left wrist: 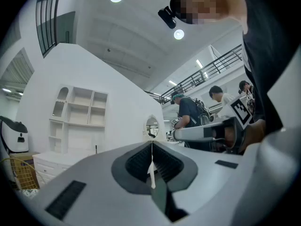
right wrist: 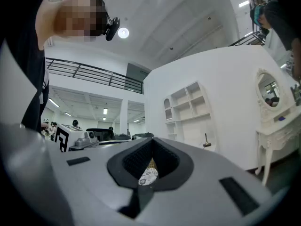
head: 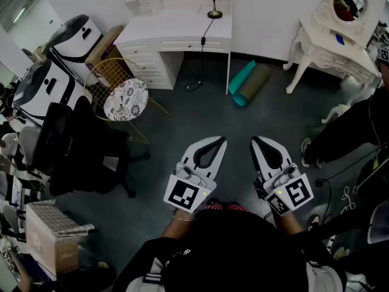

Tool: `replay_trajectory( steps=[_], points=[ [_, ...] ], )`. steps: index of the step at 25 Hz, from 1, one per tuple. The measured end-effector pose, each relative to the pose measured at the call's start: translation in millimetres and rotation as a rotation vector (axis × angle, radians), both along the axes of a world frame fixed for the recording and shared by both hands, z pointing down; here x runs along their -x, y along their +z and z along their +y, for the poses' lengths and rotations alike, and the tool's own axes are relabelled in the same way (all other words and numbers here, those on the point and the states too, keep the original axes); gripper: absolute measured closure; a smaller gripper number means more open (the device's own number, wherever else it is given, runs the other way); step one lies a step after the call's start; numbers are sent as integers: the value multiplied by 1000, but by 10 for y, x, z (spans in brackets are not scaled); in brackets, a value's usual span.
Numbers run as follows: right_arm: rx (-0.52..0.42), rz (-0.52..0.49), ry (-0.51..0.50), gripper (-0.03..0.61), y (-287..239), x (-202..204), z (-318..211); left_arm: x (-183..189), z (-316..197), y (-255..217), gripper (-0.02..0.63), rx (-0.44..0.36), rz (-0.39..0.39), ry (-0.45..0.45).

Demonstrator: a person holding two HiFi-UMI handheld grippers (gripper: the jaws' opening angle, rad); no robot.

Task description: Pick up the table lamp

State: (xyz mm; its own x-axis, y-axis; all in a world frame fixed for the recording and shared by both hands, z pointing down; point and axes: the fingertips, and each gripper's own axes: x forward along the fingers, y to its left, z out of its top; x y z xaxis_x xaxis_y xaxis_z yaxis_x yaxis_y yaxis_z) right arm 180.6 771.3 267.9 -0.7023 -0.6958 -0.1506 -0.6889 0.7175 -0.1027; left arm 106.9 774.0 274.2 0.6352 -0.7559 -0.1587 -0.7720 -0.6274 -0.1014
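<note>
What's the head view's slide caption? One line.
Left tool and right tool, both shut and empty, point toward the table lamp on the white desk.

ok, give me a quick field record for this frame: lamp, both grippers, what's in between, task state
lamp: table lamp, upright near the back of the white desk, its cord trailing down the desk front
left gripper: jaws shut, empty, far short of the lamp
right gripper: jaws shut, empty, beside the left one
floor between: rolled mats by the desk leg; wire chair with a patterned cushion to the left
task state: lamp not yet reached
</note>
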Motion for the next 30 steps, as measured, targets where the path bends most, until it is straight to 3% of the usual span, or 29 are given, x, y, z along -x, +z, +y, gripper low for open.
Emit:
replay_trajectory(
  steps=[19,30],
  points=[
    [47,-7,-14,561,97,309,-148,344,-123,28,600,6,16,-8],
    [64,-22,50,561,199,523,-255,652,-264,113,600,5,13,17]
  ],
)
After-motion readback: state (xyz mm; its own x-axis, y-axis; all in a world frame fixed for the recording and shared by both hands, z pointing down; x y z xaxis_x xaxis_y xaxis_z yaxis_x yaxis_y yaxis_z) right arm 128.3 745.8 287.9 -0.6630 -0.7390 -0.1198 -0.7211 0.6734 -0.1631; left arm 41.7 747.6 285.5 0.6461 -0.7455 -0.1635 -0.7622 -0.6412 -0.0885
